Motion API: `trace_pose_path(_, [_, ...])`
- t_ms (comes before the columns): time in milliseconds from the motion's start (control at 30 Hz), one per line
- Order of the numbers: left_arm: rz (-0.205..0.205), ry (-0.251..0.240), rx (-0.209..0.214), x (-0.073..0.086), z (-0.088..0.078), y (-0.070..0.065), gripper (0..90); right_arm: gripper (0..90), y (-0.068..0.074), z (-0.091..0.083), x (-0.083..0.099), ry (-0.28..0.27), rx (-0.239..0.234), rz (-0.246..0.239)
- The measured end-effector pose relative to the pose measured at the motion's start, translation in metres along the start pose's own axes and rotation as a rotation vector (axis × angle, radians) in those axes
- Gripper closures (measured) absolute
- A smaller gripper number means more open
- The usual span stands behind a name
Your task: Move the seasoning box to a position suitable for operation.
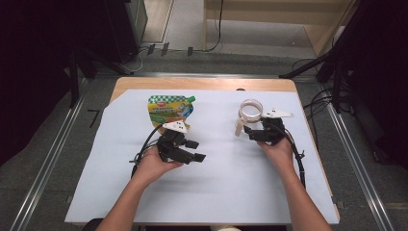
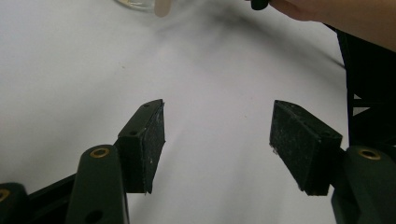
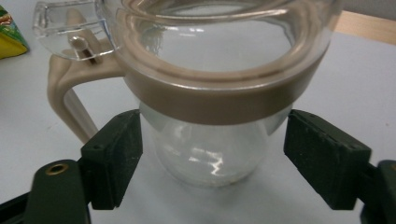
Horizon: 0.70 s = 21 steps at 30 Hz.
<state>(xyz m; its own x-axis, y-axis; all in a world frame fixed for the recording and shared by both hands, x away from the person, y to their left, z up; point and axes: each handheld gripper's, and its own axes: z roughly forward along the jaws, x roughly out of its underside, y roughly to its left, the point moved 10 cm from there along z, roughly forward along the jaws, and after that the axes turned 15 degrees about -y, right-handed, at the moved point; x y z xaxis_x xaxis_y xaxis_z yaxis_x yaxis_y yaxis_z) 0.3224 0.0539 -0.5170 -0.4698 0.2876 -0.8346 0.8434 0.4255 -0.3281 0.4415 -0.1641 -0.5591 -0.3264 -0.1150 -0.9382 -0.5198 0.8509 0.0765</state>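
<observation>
We take the glass jug (image 1: 250, 111) as our landmark: it stands upright on the white sheet (image 1: 221, 187) that covers the worktop (image 1: 202, 83), its tan handle (image 1: 238, 127) on the side toward the pouch. Our right gripper (image 1: 252, 133) sits just on the near side of the jug; in the right gripper view (image 3: 210, 154) its jaws stand apart on either side of the jug's clear belly, with a gap at each pad, so nothing is clamped. Our left gripper (image 1: 194, 150) rests well to the left of the jug, jaws apart over bare sheet, holding nothing. A green and yellow pouch (image 1: 170, 109) lies flat, well left of the jug.
</observation>
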Motion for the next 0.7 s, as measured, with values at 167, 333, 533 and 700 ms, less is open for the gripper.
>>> trace_pose_path(167, [-0.004, -0.003, 0.01, 0.0, 0.0, -0.001, 36.2, 12.1, 0.0, 0.013, -0.003, -0.03, -0.006, 0.051])
trace_pose_path(333, [-0.045, -0.021, 0.031, -0.002, 0.001, 0.001, 36.2, 7.9, -0.001, 0.023, -0.003, -0.063, -0.014, 0.088])
trace_pose_path(533, [-0.065, -0.019, 0.02, 0.0, 0.001, 0.004, 36.1, 6.6, 0.0, 0.036, -0.003, -0.066, -0.028, 0.126])
trace_pose_path(700, [-0.059, -0.021, 0.02, 0.0, -0.002, 0.004, 35.3, 8.8, 0.001, 0.038, -0.006, -0.114, -0.003, 0.092])
